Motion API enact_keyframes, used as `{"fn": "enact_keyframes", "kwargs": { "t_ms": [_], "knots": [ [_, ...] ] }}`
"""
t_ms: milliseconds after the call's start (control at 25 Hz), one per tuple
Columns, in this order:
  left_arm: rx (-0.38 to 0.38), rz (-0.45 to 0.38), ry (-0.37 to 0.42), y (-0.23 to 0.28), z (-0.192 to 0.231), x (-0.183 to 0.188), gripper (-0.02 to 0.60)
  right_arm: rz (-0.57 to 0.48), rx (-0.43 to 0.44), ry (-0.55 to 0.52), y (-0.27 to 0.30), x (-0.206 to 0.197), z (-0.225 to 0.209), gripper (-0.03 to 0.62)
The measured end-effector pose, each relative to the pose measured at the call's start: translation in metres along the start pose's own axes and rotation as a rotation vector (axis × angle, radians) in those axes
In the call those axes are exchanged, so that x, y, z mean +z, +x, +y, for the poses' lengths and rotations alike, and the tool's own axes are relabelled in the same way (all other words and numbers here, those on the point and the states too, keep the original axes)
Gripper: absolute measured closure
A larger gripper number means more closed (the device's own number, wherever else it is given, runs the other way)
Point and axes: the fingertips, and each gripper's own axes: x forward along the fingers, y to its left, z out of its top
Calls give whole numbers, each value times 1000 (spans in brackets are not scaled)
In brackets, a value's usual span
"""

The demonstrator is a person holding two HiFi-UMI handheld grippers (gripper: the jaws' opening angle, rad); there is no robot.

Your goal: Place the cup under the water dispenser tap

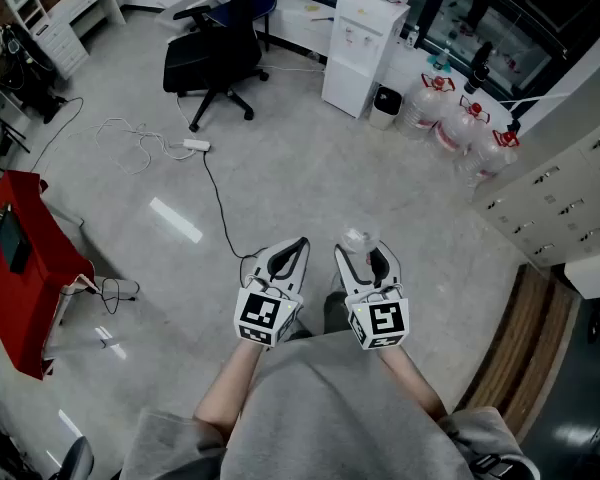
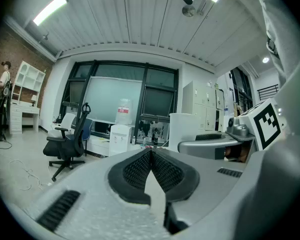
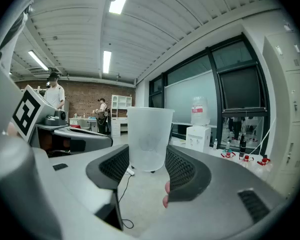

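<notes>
- A person in a grey top stands on a grey floor [image 1: 310,183] and holds a two-jaw claw in each hand, both stretched out ahead and nearly level.
- The right claw [image 1: 363,258] grips a clear plastic cup [image 3: 149,139]. Its black ribbed pads [image 3: 182,166] press on the cup's lower sides, and the cup stands upright in the air with its mouth up.
- The left claw [image 2: 151,153] is just beside the right. Its jaws are closed together, tip to tip, with nothing between them.
- The white water dispenser [image 1: 362,53] stands at the far edge of the floor against the window wall, a bottle on top. It is well apart from the cup, ahead of both claws.
- Several water bottles [image 1: 465,123] with red caps stand on the floor to the dispenser's right.
- A black office chair [image 1: 215,58] stands to the dispenser's left.
- A cable [image 1: 216,196] trails across the floor towards the claws.
</notes>
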Motion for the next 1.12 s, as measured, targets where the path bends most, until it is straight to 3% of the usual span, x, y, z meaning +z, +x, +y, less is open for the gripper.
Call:
{"fn": "enact_keyframes", "kwargs": {
  "t_ms": [280,600,1120],
  "knots": [
    [-1,-1,-6,4,0,1,571,-8,36,36,3,-1,-2,365],
    [6,11,-51,16,5,1,571,-18,31,1,10,2,-8,365],
    [2,47,-22,99,28,14,571,-21,27,45,72,6,-75,364]
  ]
}}
